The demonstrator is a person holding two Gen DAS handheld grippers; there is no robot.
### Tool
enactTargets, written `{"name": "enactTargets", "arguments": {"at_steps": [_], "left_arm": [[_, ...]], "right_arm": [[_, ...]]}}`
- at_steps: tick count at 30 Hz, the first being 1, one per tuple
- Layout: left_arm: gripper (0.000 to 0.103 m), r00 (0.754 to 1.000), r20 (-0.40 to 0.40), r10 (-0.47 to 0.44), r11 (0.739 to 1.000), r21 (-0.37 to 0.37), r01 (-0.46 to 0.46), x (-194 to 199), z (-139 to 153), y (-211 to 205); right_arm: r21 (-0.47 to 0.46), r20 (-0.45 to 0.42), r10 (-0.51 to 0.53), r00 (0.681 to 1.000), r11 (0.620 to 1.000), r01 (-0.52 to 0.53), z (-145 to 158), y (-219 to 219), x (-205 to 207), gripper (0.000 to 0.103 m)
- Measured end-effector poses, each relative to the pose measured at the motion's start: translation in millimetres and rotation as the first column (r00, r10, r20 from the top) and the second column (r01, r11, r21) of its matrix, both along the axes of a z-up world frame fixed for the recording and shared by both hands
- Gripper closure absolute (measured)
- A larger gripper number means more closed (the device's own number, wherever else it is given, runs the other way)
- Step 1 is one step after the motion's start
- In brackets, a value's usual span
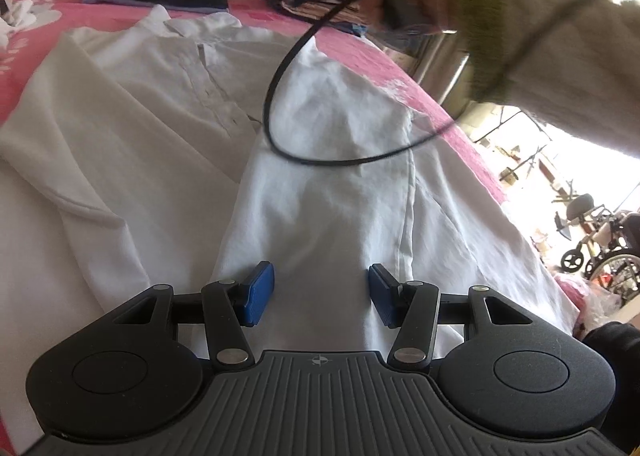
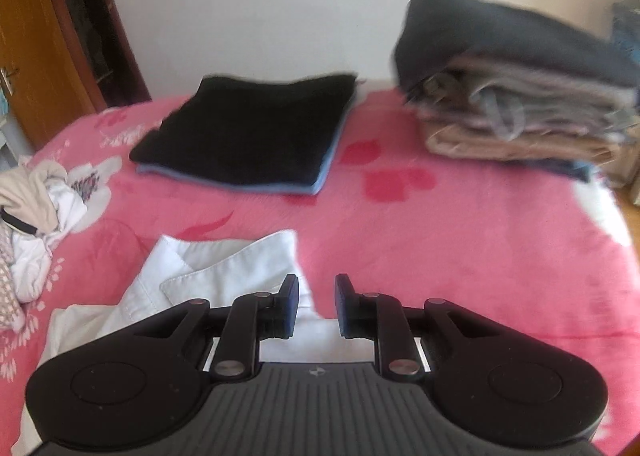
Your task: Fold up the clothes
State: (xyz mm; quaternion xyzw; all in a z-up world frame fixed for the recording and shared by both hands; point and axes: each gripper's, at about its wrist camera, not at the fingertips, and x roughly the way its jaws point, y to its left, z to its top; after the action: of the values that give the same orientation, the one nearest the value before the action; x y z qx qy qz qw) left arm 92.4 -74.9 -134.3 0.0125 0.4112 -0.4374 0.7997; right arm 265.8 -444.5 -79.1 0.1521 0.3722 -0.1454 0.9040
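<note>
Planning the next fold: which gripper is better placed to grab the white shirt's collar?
Right, probably. The right gripper, open, hovers beside the white shirt's collar; the left gripper is open over its lower body.

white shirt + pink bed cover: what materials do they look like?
White shirt: thin woven fabric, probably cotton or a blend, matte; it shows fine creases, stitched seams and a crisp collar. Pink bed cover: looks like soft plush or fleece, with a fuzzy, non-shiny surface and a printed floral pattern. Motion blur leaves the pile uncertain.
</note>
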Motion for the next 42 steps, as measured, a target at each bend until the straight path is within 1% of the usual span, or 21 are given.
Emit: {"name": "enactTargets", "arguments": {"at_steps": [5, 10, 15, 19, 22, 23, 26, 29, 31, 33, 36, 38, 40, 42], "left_arm": [[0.051, 0.997, 0.046, 0.057, 0.998, 0.003, -0.057, -1.2, 12.2, 8.1], [0.051, 0.988, 0.099, 0.116, 0.993, 0.012, -0.118, -5.8, 26.3, 11.0], [0.051, 0.971, 0.116, 0.210, 0.978, -0.005, -0.211, -11.1, 45.7, 23.2], [0.051, 0.947, 0.130, 0.295, 0.956, -0.037, -0.293, -16.2, 75.0, 54.3], [0.051, 0.920, 0.133, 0.369, 0.929, -0.066, -0.363, -21.1, 95.5, 91.5], [0.051, 0.911, 0.131, 0.391, 0.921, -0.064, -0.385, -24.0, 100.3, 104.1], [0.051, 0.900, 0.125, 0.417, 0.909, -0.038, -0.416, -35.3, 107.4, 131.2], [0.051, 0.916, 0.119, 0.384, 0.922, -0.002, -0.387, -54.0, 107.1, 143.5], [0.051, 0.934, 0.119, 0.337, 0.939, 0.023, -0.342, -67.0, 103.5, 142.5], [0.051, 0.952, 0.112, 0.286, 0.956, 0.040, -0.292, -78.4, 97.6, 136.5], [0.051, 0.971, 0.130, 0.202, 0.975, 0.067, -0.212, -91.2, 88.3, 118.1], [0.051, 0.976, 0.152, 0.155, 0.981, 0.097, -0.170, -96.5, 80.9, 103.1], [0.051, 0.982, 0.152, 0.114, 0.984, 0.118, -0.132, -98.6, 70.7, 93.0], [0.051, 0.981, 0.162, 0.104, 0.978, 0.165, -0.131, -101.2, 59.2, 88.9]], "right_arm": [[0.004, 0.034, -0.064, 0.997, 0.998, 0.064, 35.5, -17.9, -46.8, 0.082], [0.062, 0.084, -0.123, 0.989, 0.991, 0.118, 75.2, -27.3, -107.0, 0.082], [0.066, 0.108, -0.124, 0.986, 0.991, 0.117, 117.4, -16.6, -178.8, 0.082], [0.093, 0.133, -0.136, 0.982, 0.988, 0.124, 148.0, -3.4, -244.4, 0.082], [0.106, 0.133, -0.153, 0.979, 0.984, 0.140, 163.2, 11.1, -291.6, 0.082], [0.111, 0.131, -0.157, 0.979, 0.984, 0.143, 166.8, 16.2, -305.4, 0.082], [0.130, 0.128, -0.157, 0.979, 0.982, 0.140, 171.0, 31.2, -341.9, 0.081], [0.146, 0.104, -0.145, 0.984, 0.981, 0.129, 166.3, 46.7, -367.1, 0.081], [0.166, 0.076, -0.135, 0.988, 0.979, 0.121, 158.5, 56.7, -374.7, 0.081], [0.176, 0.054, -0.106, 0.993, 0.980, 0.095, 149.0, 68.5, -371.2, 0.081], [0.191, 0.021, -0.062, 0.998, 0.980, 0.056, 134.7, 86.1, -365.9, 0.081], [0.202, 0.000, -0.032, 1.000, 0.979, 0.031, 125.2, 97.9, -362.4, 0.081], [0.218, -0.018, -0.003, 1.000, 0.976, 0.007, 114.2, 108.2, -354.0, 0.081], [0.236, -0.029, 0.025, 0.999, 0.972, -0.017, 101.4, 117.1, -345.3, 0.081]]}}
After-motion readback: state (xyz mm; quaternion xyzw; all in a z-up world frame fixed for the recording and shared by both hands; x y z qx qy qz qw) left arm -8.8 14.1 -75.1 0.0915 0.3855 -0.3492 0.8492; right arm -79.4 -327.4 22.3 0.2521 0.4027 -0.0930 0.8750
